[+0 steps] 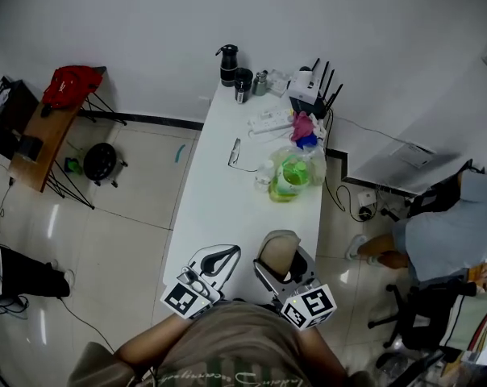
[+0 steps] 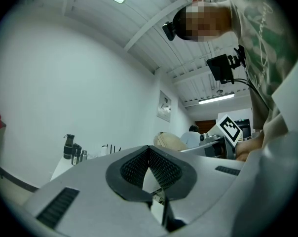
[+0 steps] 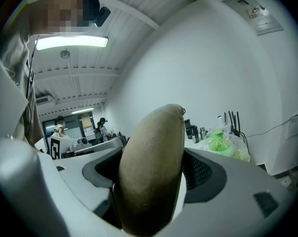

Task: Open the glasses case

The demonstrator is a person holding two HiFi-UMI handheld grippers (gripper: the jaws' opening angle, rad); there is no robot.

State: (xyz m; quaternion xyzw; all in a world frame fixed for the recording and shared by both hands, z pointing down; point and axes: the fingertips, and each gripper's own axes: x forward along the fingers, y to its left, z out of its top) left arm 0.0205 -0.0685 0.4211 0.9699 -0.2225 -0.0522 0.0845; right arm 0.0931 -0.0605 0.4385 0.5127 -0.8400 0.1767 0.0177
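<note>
A tan, rounded glasses case (image 3: 151,169) stands on end between the jaws of my right gripper (image 3: 154,181), which is shut on it. In the head view the glasses case (image 1: 278,251) shows above the near end of the white table (image 1: 219,208), with the right gripper (image 1: 285,274) under it. My left gripper (image 1: 217,258) hovers just to its left, shut and empty. In the left gripper view its dark pads (image 2: 151,169) meet at the tip, and the case (image 2: 169,141) appears to the right beyond them. A pair of glasses (image 1: 235,152) lies mid-table.
At the table's far end stand a black bottle (image 1: 228,64), a cup, a small flask, a router (image 1: 312,87) and a power strip. A green bottle in a plastic bag (image 1: 290,176) sits at the right edge. A seated person (image 1: 437,224) is on the right, a small red-topped table (image 1: 54,123) on the left.
</note>
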